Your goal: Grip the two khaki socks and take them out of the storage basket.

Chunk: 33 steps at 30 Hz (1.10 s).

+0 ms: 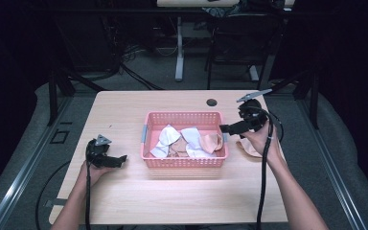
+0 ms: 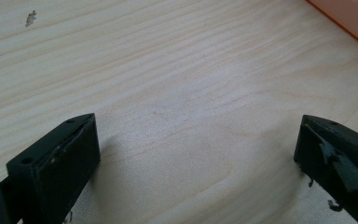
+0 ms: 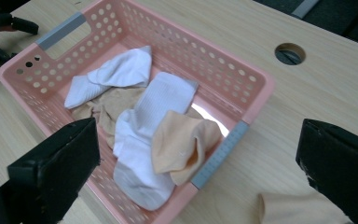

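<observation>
A pink perforated basket (image 1: 149,117) (image 3: 256,88) stands mid-table and holds white socks (image 1: 168,136) (image 3: 161,100) and peach socks (image 1: 212,142) (image 3: 182,144). Another peach sock (image 1: 249,148) (image 3: 303,210) lies on the table by the basket's right end, under my right hand. My right gripper (image 1: 226,128) (image 3: 198,154) hovers open over the basket's right rim with nothing between its jaws. My left gripper (image 1: 120,159) (image 2: 198,149) rests open on bare wood left of the basket, with the basket's corner (image 2: 349,18) at the top right of the left gripper view.
The light wooden table (image 1: 124,196) has a round cable hole (image 1: 212,102) (image 3: 290,53) behind the basket. Black cables trail from both grippers toward the front edge. Table legs and dark chairs stand on the floor beyond the far edge.
</observation>
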Tool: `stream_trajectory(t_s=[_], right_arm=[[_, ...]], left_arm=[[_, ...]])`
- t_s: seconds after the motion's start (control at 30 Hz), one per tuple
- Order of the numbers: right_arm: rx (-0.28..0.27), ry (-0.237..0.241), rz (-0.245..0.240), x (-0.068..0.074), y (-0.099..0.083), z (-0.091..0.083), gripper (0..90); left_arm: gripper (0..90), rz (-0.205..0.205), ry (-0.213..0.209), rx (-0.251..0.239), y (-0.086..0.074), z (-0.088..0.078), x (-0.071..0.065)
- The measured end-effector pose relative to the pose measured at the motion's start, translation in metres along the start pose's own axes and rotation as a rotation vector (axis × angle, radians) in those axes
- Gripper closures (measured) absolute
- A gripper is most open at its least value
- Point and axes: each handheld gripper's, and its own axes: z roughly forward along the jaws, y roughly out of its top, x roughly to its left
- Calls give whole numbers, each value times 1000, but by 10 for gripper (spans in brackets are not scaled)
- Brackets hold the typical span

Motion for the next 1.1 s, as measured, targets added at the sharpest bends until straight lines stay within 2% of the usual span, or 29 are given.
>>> stream_trajectory(t_s=[0.03,0.2,0.3,0.33,0.4,0.43,0.47,0.53,0.6,0.63,0.77,0.83,1.03,1.1], right_arm=[[2,-17,-25,7,6,9,2],[17,-34,-23,15,15,25,166],[90,-47,-59,21,20,43,345],[90,-47,-59,21,20,43,345],[127,-52,-66,23,21,54,425],[127,-52,-66,23,21,54,425],[149,-59,-62,24,20,62,495],[175,-77,-53,26,18,69,574],[190,-84,-55,27,17,72,606],[220,-103,-75,28,14,77,654],[237,-111,-81,28,11,80,686],[250,-125,-71,26,9,84,705],[260,-115,-42,21,5,87,702],[255,-126,-30,18,3,88,698]], left_arm=[[0,-1,0,0,0,0,0],[0,0,0,0,0,0,0],[0,0,0,0,0,0,0],[0,0,0,0,0,0,0],[0,0,0,0,0,0,0],[0,0,0,0,0,0,0],[0,-1,0,1,0,0,0],[0,-2,2,0,0,0,0],[0,-2,2,1,0,0,0],[0,-3,2,1,0,0,0],[0,-2,1,1,0,0,0],[0,-1,1,0,0,0,0],[0,-2,1,1,0,0,0],[0,-2,1,1,0,0,0]])
